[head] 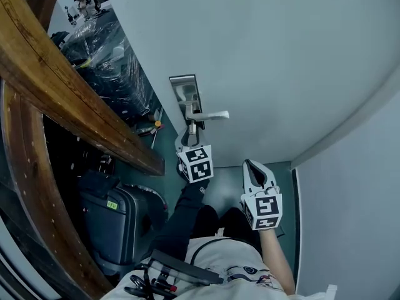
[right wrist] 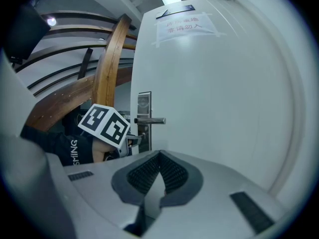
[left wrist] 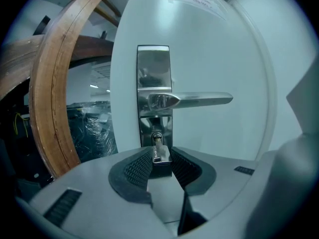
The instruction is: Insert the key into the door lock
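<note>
A steel lock plate [left wrist: 154,63] with a lever handle [left wrist: 199,100] is mounted on the white door [head: 281,55]. My left gripper [left wrist: 161,159] is shut on the head of a small silver key [left wrist: 159,151], just below the handle. The key's blade reaches the keyhole [left wrist: 156,136]; how deep it sits I cannot tell. From the head view the left gripper [head: 187,139] sits right against the lock plate [head: 183,86]. My right gripper [head: 250,165] hangs back from the door, lower right of the handle [head: 209,115], jaws shut [right wrist: 159,156] with nothing in them.
A curved wooden beam [head: 62,86] runs along the left of the door. Behind it lie plastic-wrapped goods [head: 106,61], and a dark suitcase [head: 115,220] stands on the floor. A grey wall [head: 350,217] closes the right side. A paper notice [right wrist: 184,24] is stuck high on the door.
</note>
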A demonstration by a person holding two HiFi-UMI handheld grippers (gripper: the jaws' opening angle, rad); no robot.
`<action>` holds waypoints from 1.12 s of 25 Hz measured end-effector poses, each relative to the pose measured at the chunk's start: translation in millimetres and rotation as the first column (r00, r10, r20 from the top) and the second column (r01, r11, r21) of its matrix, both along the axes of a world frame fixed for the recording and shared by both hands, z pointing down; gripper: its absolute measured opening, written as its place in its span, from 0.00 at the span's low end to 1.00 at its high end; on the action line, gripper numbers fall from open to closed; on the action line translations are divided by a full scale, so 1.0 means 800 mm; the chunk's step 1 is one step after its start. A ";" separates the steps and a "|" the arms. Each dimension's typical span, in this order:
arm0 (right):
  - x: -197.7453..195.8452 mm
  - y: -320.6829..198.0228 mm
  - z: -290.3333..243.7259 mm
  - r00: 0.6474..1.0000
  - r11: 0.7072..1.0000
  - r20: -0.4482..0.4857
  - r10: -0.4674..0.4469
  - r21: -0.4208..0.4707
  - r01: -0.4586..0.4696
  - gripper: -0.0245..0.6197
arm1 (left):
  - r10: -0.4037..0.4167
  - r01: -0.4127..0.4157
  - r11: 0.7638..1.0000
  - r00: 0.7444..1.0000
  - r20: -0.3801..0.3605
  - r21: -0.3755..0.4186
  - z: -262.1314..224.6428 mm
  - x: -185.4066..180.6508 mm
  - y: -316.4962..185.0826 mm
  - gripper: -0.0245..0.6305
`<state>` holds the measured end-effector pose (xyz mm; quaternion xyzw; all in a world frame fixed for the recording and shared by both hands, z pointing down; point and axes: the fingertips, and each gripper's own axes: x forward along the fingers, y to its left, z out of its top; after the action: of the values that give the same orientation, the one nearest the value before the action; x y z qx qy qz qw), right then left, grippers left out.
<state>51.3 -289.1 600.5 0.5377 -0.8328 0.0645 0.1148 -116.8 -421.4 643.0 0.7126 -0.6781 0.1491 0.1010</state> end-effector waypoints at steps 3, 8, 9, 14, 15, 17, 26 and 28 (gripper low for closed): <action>0.004 0.001 0.005 1.000 1.000 0.004 0.011 -0.005 -0.011 0.05 | -0.001 0.001 1.000 1.000 -0.006 0.000 -0.001 -0.002 -0.011 0.22; 0.012 0.004 0.014 1.000 1.000 0.011 0.023 -0.013 -0.023 0.05 | -0.007 0.007 1.000 1.000 0.003 -0.014 0.007 -0.003 -0.024 0.22; 0.014 0.005 0.014 1.000 1.000 0.013 0.026 -0.013 -0.026 0.05 | -0.010 0.010 1.000 1.000 0.006 -0.011 0.007 -0.003 -0.025 0.22; 0.022 0.013 0.013 0.999 0.999 0.020 0.041 -0.012 -0.041 0.05 | 0.000 0.000 1.000 1.000 0.018 0.000 0.007 -0.001 -0.034 0.22; 0.023 0.015 0.013 0.999 0.999 0.019 0.040 -0.014 -0.039 0.05 | 0.014 -0.014 1.000 1.000 0.016 -0.007 0.008 0.000 -0.038 0.22; 0.023 0.020 0.011 0.999 0.999 0.021 0.035 -0.019 -0.034 0.05 | 0.044 -0.044 0.999 0.999 0.020 -0.025 0.009 0.001 -0.040 0.22; 0.008 0.033 -0.081 0.999 0.999 0.041 -0.026 -0.020 0.027 0.05 | 0.112 -0.112 0.993 0.994 0.000 -0.047 -0.041 0.014 0.097 0.27; -0.004 0.032 -0.114 0.998 0.999 0.047 -0.050 -0.008 0.050 0.05 | 0.133 -0.133 0.991 0.991 -0.011 -0.017 -0.078 0.022 0.131 0.27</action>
<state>48.2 -263.6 509.0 0.5146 -0.8481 0.0779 0.0994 -99.6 -316.3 580.7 0.7559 -0.6274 0.1579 0.1003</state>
